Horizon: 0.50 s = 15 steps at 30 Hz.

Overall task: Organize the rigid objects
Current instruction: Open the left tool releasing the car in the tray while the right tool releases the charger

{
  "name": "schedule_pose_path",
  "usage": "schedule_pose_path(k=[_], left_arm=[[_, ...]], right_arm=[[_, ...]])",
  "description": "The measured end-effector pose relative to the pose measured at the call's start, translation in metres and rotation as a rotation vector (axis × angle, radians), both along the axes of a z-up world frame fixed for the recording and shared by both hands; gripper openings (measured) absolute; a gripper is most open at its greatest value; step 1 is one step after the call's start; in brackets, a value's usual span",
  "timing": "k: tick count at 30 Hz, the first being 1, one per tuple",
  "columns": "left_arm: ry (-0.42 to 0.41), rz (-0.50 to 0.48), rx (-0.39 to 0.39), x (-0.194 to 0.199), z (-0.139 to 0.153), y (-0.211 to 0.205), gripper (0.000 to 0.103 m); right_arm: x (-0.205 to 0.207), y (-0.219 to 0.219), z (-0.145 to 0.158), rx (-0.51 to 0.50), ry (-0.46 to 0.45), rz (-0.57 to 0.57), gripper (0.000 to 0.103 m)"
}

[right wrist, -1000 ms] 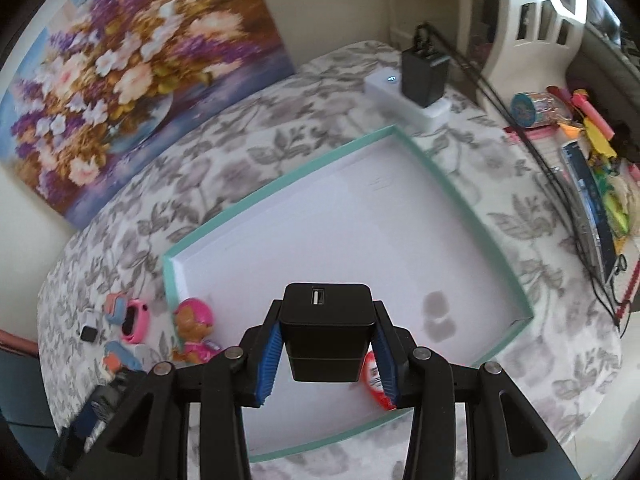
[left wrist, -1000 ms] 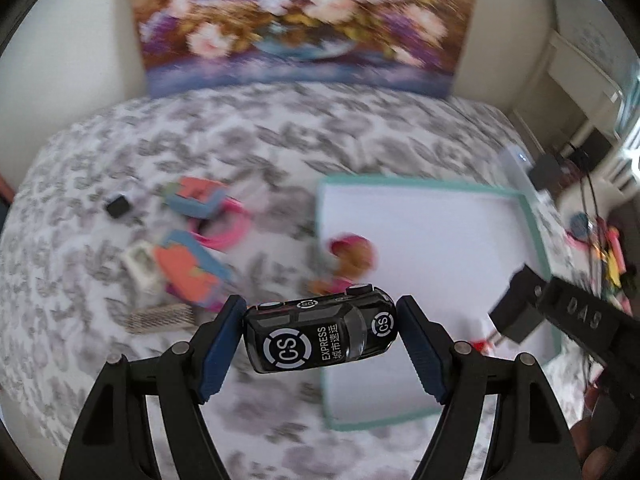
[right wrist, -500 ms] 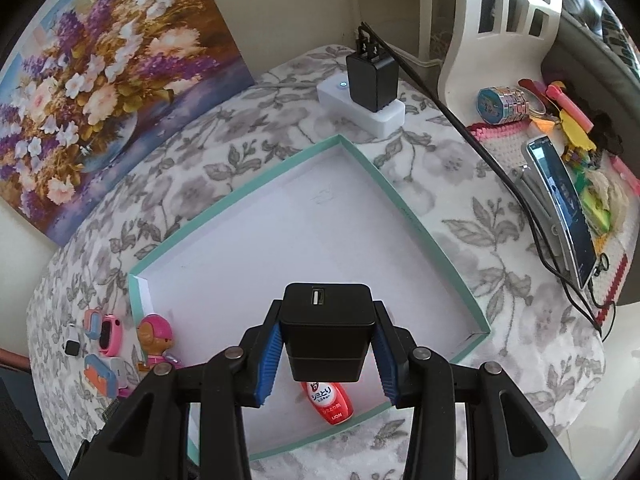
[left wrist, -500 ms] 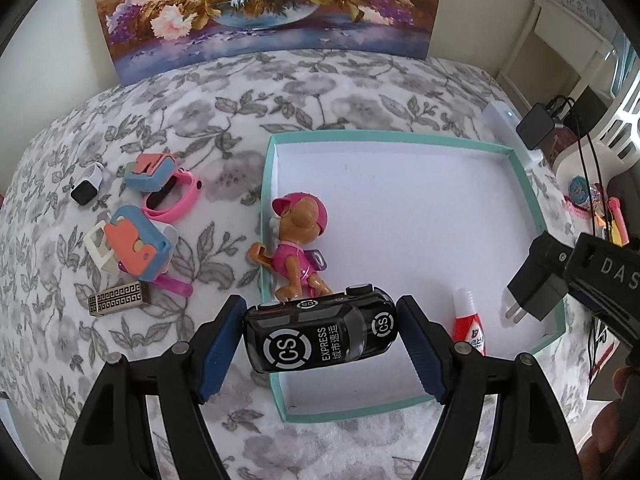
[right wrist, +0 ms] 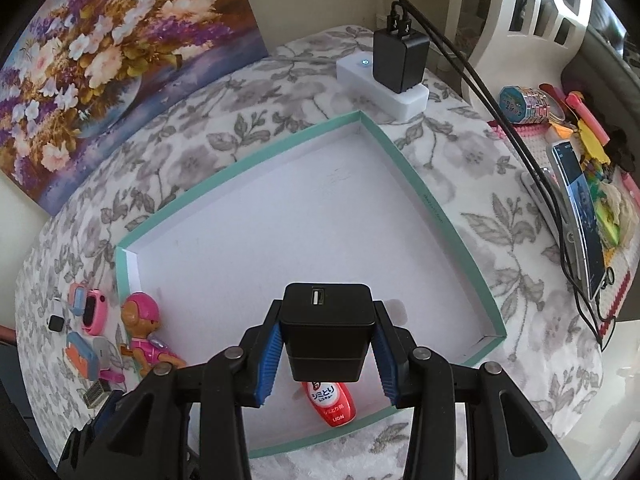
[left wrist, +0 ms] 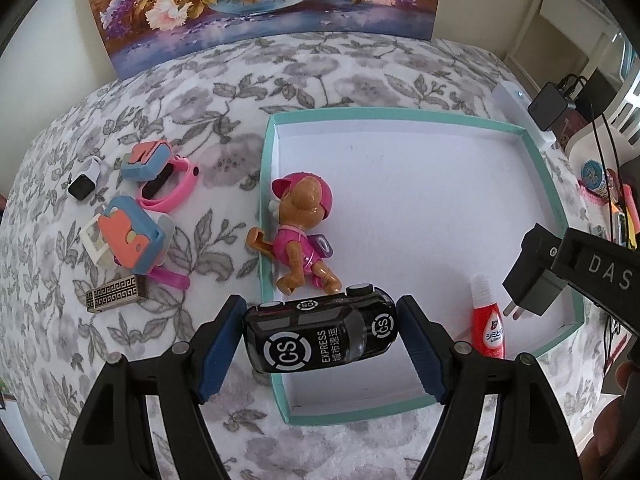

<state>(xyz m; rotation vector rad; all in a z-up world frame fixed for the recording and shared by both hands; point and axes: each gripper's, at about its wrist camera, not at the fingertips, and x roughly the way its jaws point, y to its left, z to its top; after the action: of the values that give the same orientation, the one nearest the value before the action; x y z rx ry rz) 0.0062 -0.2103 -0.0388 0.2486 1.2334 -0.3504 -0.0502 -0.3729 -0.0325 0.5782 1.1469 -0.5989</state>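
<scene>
Above one tray (left wrist: 558,208), left fingers (left wrist: 222,344) grip one car (left wrist: 320,334); right fingers (right wrist: 268,360) one charger (right wrist: 328,336).

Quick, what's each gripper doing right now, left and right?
Left gripper: closed on the black toy car.
Right gripper: closed on the black charger.

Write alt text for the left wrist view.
The left gripper holds a black toy car over the near-left corner of a teal-rimmed tray, which holds a red bottle; a pink pup figure lies across its left rim.
</scene>
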Motion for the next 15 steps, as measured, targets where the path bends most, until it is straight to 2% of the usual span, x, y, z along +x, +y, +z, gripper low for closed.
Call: schedule_pose_path(k=[5, 10, 15], left_arm=[[0.010, -0.011, 0.022, 0.0004, -0.0065, -0.0027, 0.078], [0.015, -0.018, 0.023, -0.0002, -0.0081, -0.0037, 0.078], [0.023, -0.009, 0.013, 0.0010, -0.0045, -0.0006, 0.079]], right_arm=[[0.0023, -0.0013, -0.0113, 0.022, 0.025, 0.002, 0.044], [0.0012, -0.0019, -0.0105, 0.029, 0.022, -0.010, 0.045], [0.0002, -0.0006, -0.0024, 0.025, 0.006, -0.012, 0.056]])
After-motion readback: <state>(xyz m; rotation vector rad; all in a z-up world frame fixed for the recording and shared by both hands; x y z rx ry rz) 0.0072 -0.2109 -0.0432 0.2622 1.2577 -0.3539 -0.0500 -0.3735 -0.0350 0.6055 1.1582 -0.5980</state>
